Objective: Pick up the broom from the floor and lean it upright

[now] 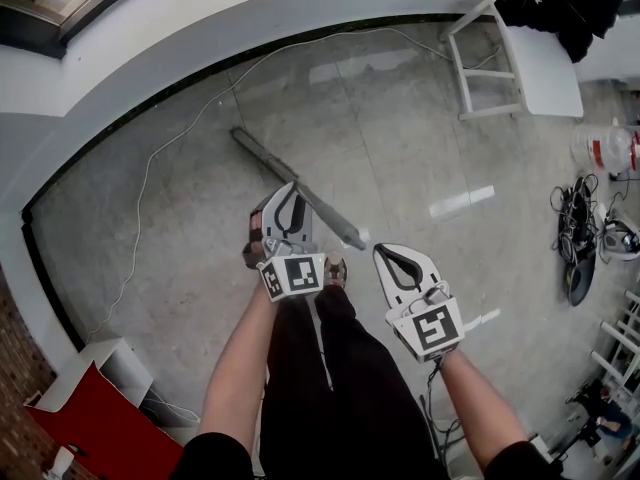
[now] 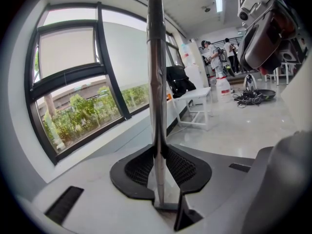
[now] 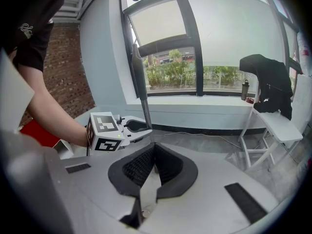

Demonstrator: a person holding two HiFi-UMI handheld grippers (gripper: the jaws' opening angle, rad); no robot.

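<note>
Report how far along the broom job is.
Done: the broom is picked up, and its handle stands about upright in the left gripper view.
In hand: the left gripper grips the handle between its pads. The right gripper is shut on nothing.
Left: lean the broom against the wall under the window and let go. No view shows it resting there yet.

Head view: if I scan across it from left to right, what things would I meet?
Red box → left gripper → right gripper → white table → jug.
</note>
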